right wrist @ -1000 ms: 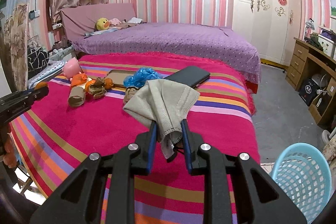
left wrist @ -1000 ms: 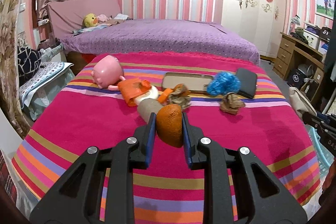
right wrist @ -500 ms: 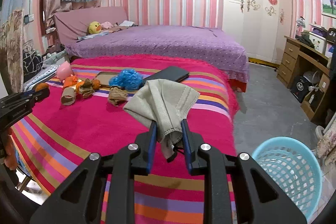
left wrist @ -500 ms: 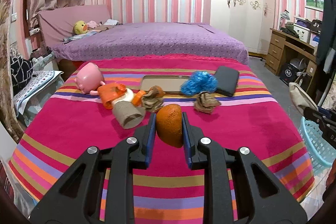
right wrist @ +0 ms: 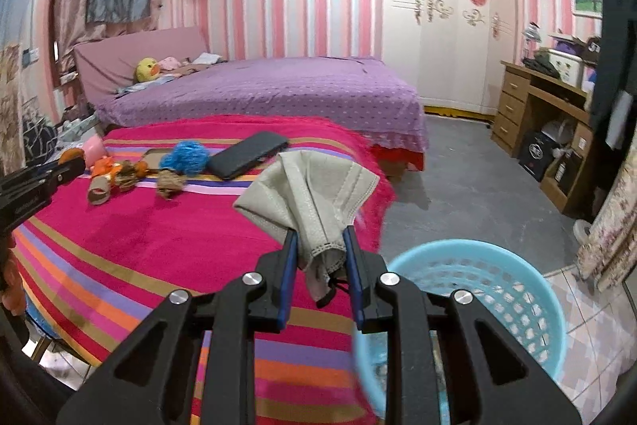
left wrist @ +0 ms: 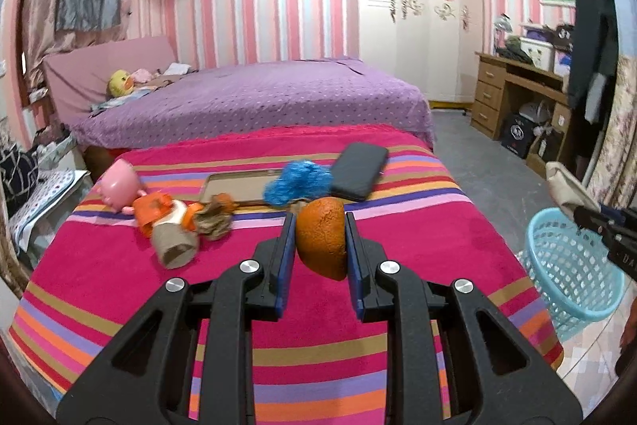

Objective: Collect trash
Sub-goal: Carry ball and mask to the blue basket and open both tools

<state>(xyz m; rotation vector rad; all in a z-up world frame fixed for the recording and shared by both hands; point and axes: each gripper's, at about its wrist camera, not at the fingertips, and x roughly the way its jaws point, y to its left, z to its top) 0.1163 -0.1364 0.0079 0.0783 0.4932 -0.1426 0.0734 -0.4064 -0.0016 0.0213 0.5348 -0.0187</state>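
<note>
My left gripper (left wrist: 320,230) is shut on a piece of orange peel (left wrist: 322,239) and holds it above the striped pink blanket (left wrist: 119,277). My right gripper (right wrist: 320,241) is shut on a grey face mask (right wrist: 306,194), held near the blanket's right edge, just left of the light blue basket (right wrist: 517,309) on the floor. The basket also shows in the left wrist view (left wrist: 569,265), with the right gripper over its far rim. On the blanket lie a cardboard tube (left wrist: 175,249), a brown crumpled wad (left wrist: 213,220) and a blue scrunched ball (left wrist: 296,180).
A pink toy (left wrist: 117,186), an orange toy (left wrist: 153,208), a flat tray (left wrist: 239,186) and a black phone (left wrist: 358,170) lie on the blanket. A purple bed (left wrist: 258,98) stands behind. A wooden desk (left wrist: 517,98) is at the right, with grey floor between.
Both grippers have swung right with their loads. The basket has come into the left wrist view and has grown larger and closer in the right wrist view.
</note>
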